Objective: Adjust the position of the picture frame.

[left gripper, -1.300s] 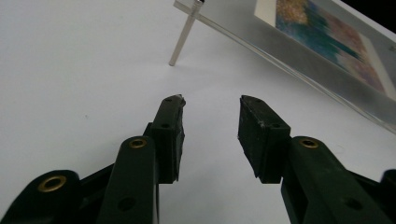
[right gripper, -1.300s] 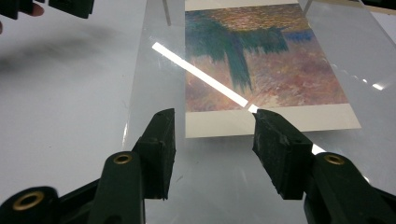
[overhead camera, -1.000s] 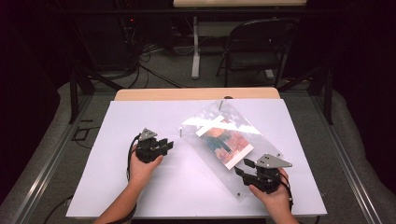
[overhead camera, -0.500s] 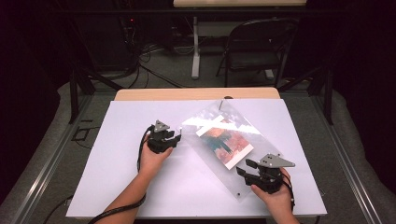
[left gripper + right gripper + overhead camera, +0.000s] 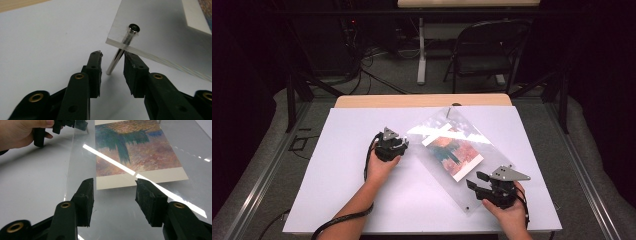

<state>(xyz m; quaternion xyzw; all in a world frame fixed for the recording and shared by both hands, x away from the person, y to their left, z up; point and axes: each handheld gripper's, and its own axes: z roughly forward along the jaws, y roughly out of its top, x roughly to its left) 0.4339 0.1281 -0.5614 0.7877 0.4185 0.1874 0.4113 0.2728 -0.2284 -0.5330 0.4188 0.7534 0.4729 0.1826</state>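
two tongs gape: my left gripper [image 5: 112, 62] straddles the steel pin [image 5: 122, 51] at the acrylic panel [image 5: 472, 165] corner; i'd close squarely, right gripper [image 5: 113, 195] empty.

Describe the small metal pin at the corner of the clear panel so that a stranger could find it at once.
On the white table lies a clear panel over a colourful print. At the panel's corner nearest the left tongs, a thin silver pin passes through it, leaning, its foot on the table: the one shiny metal thing there.
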